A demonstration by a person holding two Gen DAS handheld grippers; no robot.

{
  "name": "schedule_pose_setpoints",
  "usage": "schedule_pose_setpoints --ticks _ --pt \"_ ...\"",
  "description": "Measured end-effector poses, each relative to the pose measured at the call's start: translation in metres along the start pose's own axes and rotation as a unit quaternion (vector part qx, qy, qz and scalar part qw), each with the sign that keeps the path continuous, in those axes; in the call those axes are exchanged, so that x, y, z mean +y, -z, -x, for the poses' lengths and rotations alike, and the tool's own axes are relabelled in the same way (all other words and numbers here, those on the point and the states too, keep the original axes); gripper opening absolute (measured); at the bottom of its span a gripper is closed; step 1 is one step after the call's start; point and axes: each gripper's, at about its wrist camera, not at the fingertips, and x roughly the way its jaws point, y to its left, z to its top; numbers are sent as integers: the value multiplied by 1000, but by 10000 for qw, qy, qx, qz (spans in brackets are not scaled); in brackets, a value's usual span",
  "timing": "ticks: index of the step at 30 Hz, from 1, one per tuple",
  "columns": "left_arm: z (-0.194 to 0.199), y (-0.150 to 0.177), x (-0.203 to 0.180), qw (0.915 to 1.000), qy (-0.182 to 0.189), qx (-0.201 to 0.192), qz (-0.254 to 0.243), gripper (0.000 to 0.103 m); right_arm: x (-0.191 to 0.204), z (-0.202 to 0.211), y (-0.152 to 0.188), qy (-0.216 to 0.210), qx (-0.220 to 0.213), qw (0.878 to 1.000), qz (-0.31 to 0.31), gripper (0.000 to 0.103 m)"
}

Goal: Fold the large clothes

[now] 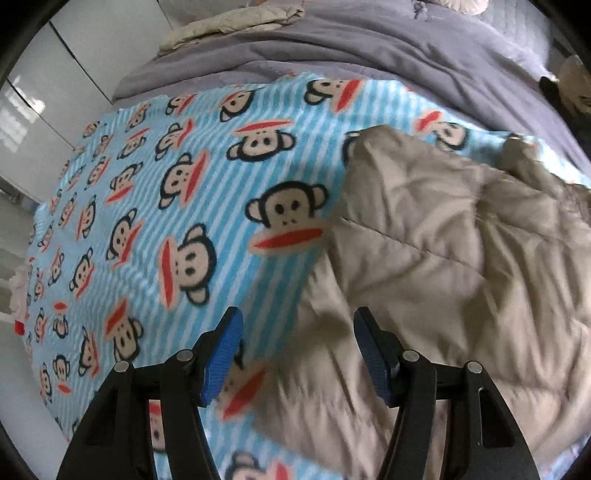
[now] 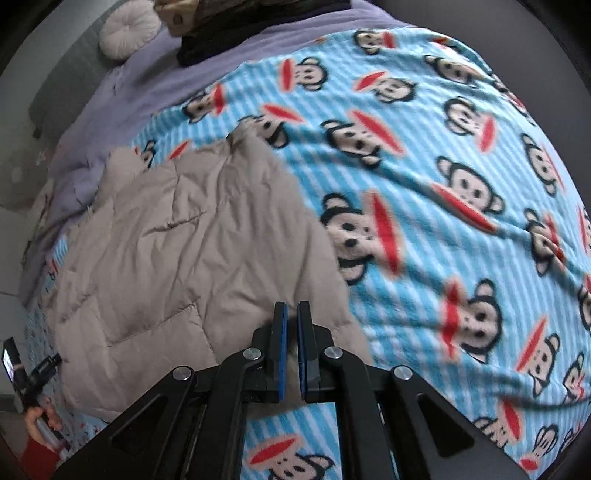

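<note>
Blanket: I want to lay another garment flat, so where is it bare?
The monkey blanket is bare beside the beige padded garment, out to the purple bedding. Crowded only where that garment lies.

I count: one beige quilted jacket [image 1: 461, 251], one monkey-print blanket [image 1: 177, 206], one purple bedcover [image 1: 369, 51], one round cushion [image 2: 127, 31].

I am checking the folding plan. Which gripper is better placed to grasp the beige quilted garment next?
Probably the left gripper: its jaws stand open above the edge of the beige quilted garment. The right gripper has shut, empty jaws.
</note>
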Motion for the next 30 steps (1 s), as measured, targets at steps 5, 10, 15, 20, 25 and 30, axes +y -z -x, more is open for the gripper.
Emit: schedule_pose_setpoints --ticks 5,10,15,20,25,30 --pt "23 31 -11 9988 414 209 -179 64 -19 12 23 -393 313 9978 -439 6" --pt "31 72 -28 9954 775 431 -376 64 -25 15 54 -470 523 9964 -483 34" --pt "42 98 -36 9953 840 240 -419 95 -18 17 72 -517 611 9960 -396 49" --pt "41 108 -36 9943 937 301 -406 95 -5 10 84 -607 762 9948 -296 57" --pt "31 110 -30 9932 1076 402 -179 95 8 0 90 -749 888 9929 -269 68" --pt "25 110 -28 9926 1132 437 -101 95 21 -9 89 -1159 856 9889 -363 87"
